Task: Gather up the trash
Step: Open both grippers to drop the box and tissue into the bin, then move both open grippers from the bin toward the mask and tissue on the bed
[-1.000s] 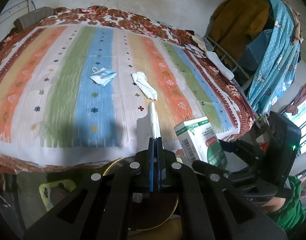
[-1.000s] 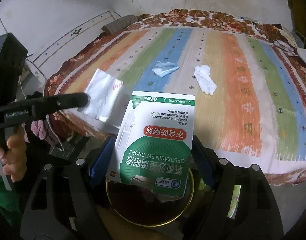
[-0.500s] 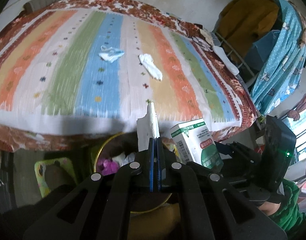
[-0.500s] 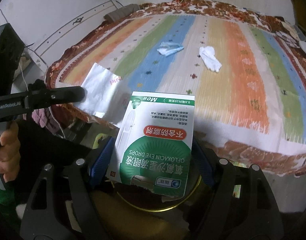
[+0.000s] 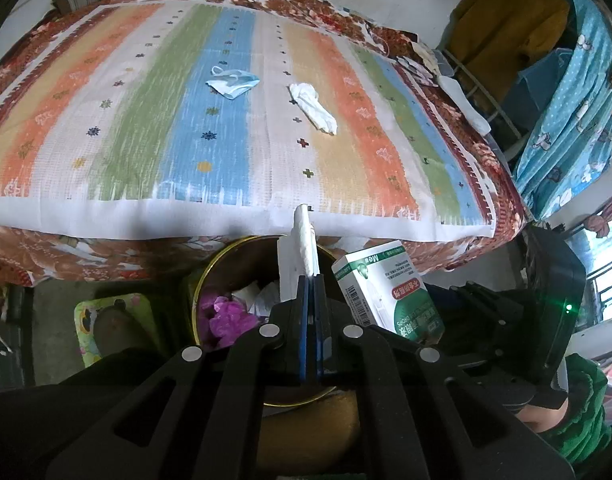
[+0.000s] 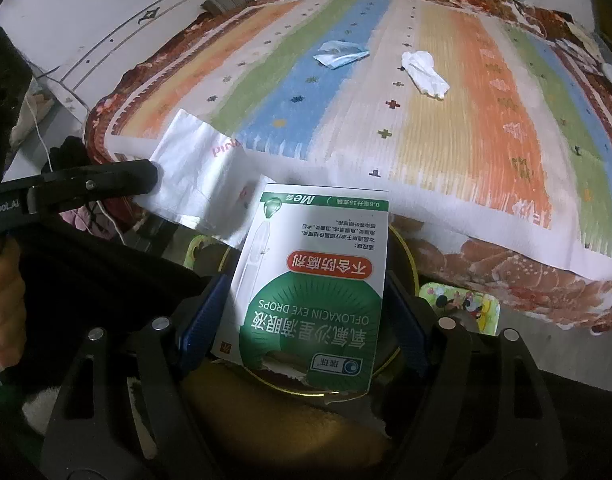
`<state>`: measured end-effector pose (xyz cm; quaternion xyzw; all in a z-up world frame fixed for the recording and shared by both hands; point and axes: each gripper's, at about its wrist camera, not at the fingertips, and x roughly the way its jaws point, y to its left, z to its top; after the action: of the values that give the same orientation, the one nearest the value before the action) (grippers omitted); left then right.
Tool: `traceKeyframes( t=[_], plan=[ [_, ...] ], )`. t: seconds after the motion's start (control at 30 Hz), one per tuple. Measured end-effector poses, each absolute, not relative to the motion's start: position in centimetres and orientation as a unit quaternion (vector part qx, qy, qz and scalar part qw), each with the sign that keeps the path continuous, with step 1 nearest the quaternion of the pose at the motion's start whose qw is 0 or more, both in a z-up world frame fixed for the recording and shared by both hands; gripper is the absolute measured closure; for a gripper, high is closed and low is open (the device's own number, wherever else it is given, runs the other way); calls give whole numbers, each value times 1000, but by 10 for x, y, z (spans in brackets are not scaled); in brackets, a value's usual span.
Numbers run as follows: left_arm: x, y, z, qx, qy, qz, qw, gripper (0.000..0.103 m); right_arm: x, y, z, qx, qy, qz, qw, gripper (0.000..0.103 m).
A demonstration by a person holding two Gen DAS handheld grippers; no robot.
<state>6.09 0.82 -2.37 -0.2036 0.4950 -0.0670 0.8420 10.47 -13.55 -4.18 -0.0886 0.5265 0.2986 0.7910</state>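
Note:
My left gripper [image 5: 311,280] is shut on a white paper wrapper [image 5: 302,240], seen edge-on here and as a flat sheet [image 6: 202,184] from the right wrist view. My right gripper [image 6: 306,308] is shut on a green and white eye-drops box [image 6: 310,280], also visible at the right in the left wrist view [image 5: 386,288]. Both hang over a round gold-rimmed bin [image 5: 210,280] on the floor by the bed, holding purple and white scraps. On the striped bedspread [image 5: 146,120] lie a blue face mask [image 5: 232,82] and a crumpled white tissue [image 5: 312,108].
The bed's edge runs just beyond the bin. A colourful cartoon-print stool [image 5: 106,320] stands left of the bin, seen at its right in the right wrist view [image 6: 462,304]. Clothes hang on a rack [image 5: 546,60] at the right. A person's hand [image 6: 2,280] grips the left tool.
Both grippers have drawn back from the bed and sunk toward the bin, which now shows its contents. Each grip has stayed the same.

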Motion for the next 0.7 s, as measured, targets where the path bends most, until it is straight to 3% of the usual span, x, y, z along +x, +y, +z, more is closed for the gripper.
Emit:
traceKeyframes(
  t=[0.2,0.27,0.37,0.5,0.7],
  plan=[
    [64,8,-29,-209,504,-71,835,99,110,-137,-47,-82,542,291,784,28],
    [66,11,-32,-219,509,-71,829,86,113,-137,-52,-74,553,284,780,26],
    [65,13,-31,-223,505,-65,831,78,115,-139,-51,-66,553,283,781,21],
    [67,11,-30,-218,504,-62,834,72,114,-139,-52,-69,550,283,783,20],
    [75,15,-26,-209,499,-54,839,54,120,-143,-44,-57,537,280,794,18]
  ],
)
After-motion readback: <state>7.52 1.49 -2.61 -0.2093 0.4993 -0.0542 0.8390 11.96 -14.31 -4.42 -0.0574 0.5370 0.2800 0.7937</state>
